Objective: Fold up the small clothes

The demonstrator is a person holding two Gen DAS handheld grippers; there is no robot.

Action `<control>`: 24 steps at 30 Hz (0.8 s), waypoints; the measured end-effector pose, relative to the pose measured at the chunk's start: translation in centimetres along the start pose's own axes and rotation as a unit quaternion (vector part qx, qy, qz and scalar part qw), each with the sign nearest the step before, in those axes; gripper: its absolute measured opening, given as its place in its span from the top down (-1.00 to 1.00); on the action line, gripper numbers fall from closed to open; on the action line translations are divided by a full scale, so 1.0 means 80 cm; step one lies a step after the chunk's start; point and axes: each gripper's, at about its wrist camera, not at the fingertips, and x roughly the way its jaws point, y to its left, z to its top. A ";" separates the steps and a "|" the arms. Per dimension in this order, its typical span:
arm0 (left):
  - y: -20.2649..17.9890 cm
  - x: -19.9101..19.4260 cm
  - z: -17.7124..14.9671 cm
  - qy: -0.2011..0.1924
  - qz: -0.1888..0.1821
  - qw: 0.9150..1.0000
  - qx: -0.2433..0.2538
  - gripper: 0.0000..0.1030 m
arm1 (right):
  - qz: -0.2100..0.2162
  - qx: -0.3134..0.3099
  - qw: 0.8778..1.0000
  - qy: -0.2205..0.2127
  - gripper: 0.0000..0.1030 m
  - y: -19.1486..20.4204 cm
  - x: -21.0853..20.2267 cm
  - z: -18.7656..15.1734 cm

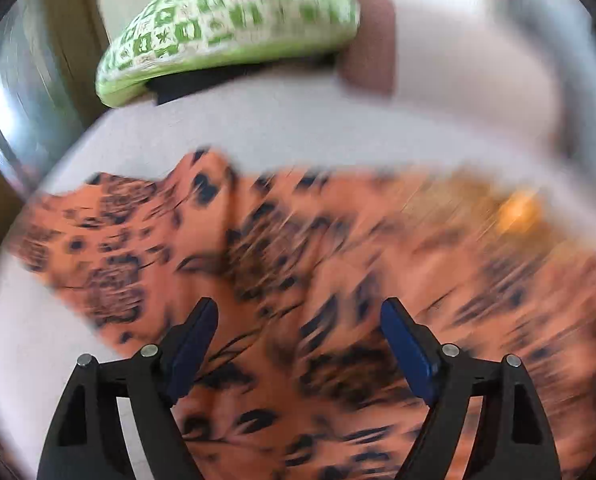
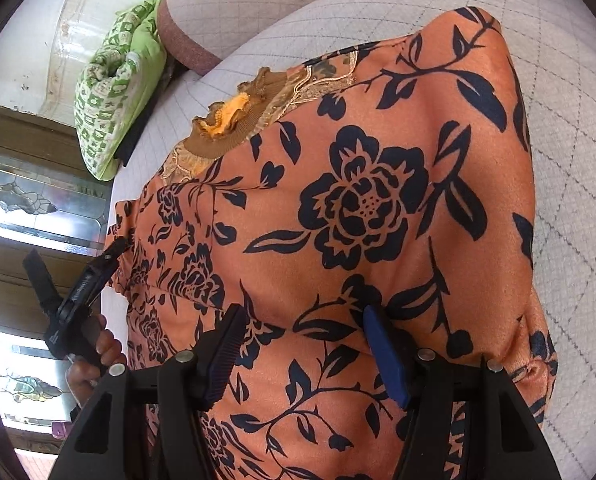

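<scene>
An orange garment [image 1: 298,248] [image 2: 358,208] with dark blue flowers lies spread on a white quilted bed [image 1: 258,128] [image 2: 570,160]. Its brown and yellow ruffled neckline [image 2: 234,112] points toward the far side. In the blurred left wrist view my left gripper [image 1: 298,308] stands open just over the cloth, with nothing pinched between its blue pads. The right wrist view shows that left gripper [image 2: 72,254] at the garment's left edge, held by a hand [image 2: 98,356]. My right gripper [image 2: 304,312] hovers open over the garment's near half, with the cloth lying under its fingers.
A green and white patterned pillow [image 1: 226,20] [image 2: 114,92] rests at the far left corner of the bed, beside a pale cushion with a brown edge [image 2: 186,40]. Wooden-framed leaded glass panels [image 2: 26,196] stand past the bed's left edge.
</scene>
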 end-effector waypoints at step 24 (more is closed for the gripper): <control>0.168 -0.058 -0.030 -0.068 0.003 0.989 -0.131 -0.77 | 0.007 -0.006 1.000 -0.010 -0.27 -0.004 -0.002 -0.004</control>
